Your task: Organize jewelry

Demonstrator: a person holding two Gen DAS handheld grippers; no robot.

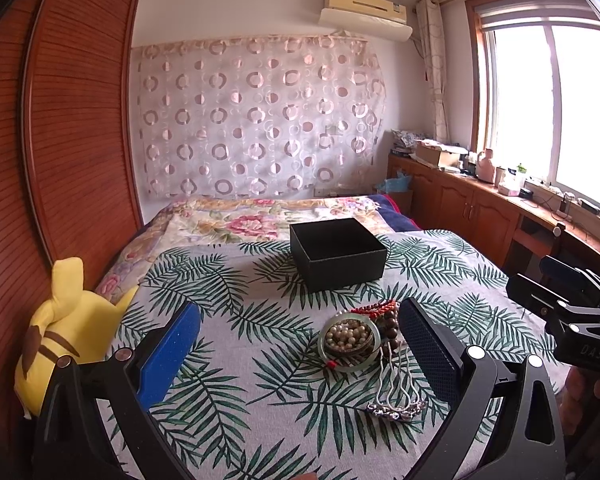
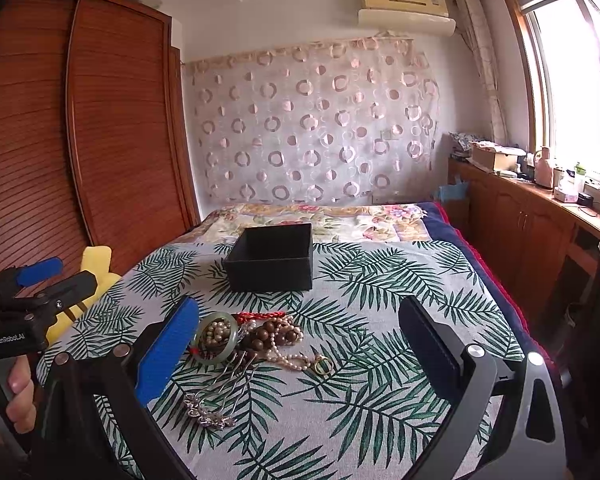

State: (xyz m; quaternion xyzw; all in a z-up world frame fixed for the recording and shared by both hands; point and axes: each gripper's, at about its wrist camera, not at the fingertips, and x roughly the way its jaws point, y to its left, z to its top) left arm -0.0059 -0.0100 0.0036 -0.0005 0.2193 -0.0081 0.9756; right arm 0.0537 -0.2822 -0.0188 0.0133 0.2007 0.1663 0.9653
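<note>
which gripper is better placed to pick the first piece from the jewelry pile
Left, narrowly. The left hand-held gripper is open with the green bangle between its fingers. In the right hand-held gripper view, the bangle sits beside its left finger, off-centre.

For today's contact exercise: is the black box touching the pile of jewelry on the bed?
Apart. In the right wrist view, a strip of leaf-print bedspread shows plainly between the black box and the jewelry pile; the left wrist view shows the same gap.
</note>
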